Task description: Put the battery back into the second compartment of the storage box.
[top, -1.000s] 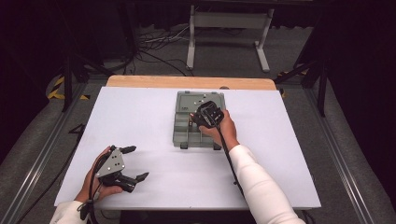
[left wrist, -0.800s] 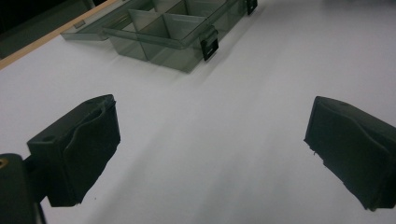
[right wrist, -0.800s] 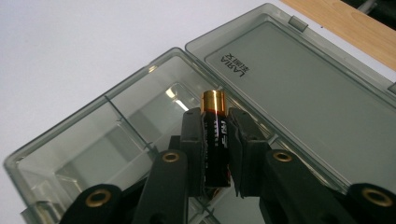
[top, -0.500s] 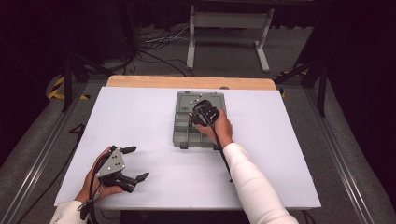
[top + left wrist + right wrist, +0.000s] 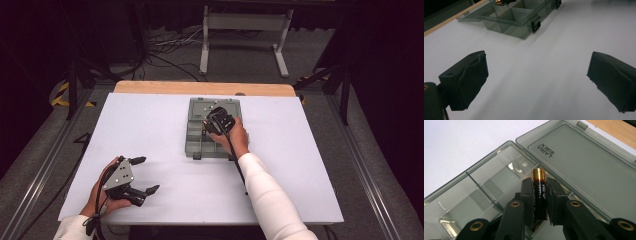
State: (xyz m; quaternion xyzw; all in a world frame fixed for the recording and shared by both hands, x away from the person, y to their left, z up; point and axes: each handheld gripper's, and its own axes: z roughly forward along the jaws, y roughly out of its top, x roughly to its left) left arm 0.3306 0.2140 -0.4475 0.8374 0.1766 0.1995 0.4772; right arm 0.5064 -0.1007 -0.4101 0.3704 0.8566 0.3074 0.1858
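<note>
Right claw (image 5: 539,202) farther forward, battery (image 5: 538,192) clamped between.

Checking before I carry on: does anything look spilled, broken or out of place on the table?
Nothing stands out. The organiser box lies square on the table with its lid open flat, unbroken. The right gripper is shut on a battery over the compartments; the left gripper sits open, apart from the box.

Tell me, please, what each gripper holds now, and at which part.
The right gripper holds a battery by the sides of its black body, gold end up, over the open grey box. The left gripper is open and holds nothing.
</note>
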